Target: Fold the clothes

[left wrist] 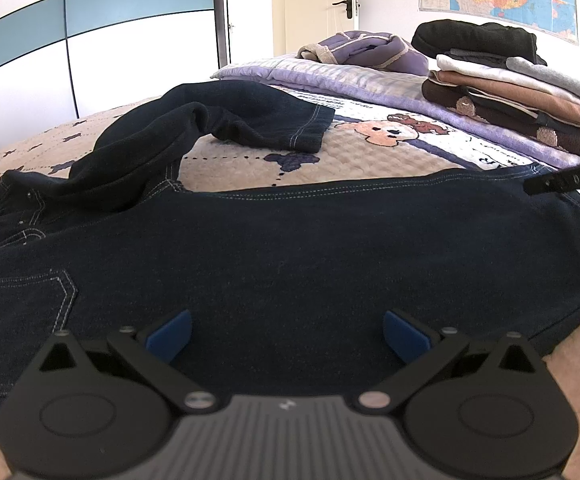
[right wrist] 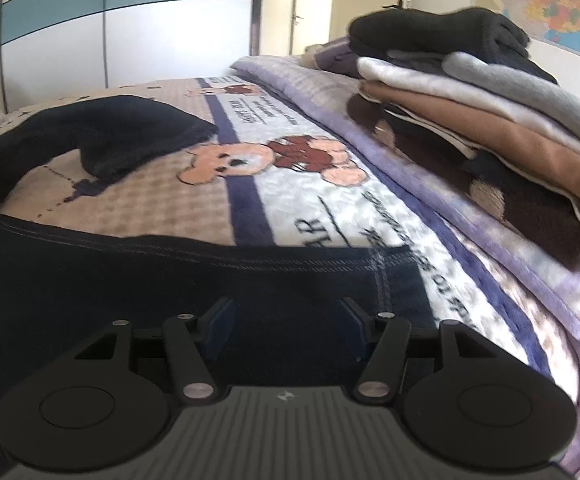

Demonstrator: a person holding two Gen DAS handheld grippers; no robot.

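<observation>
Dark jeans (left wrist: pixel 290 248) are lying spread across the bed (left wrist: pixel 370 152), one leg stretched flat, the other bunching behind it. The left gripper (left wrist: pixel 287 334) and right gripper (right wrist: pixel 287 330) are both hovering wide apart over the jeans, holding nothing. Beyond the jeans, a stack of folded clothes (right wrist: pixel 490 128) is sitting on a purple quilt (right wrist: pixel 430 184).

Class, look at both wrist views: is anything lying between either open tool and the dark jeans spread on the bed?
Nothing visible does. The left tool and the right tool are both open right over the dark jeans, with only denim ahead of them. The stack of folded clothes sits off to the right, clear of both.
</observation>
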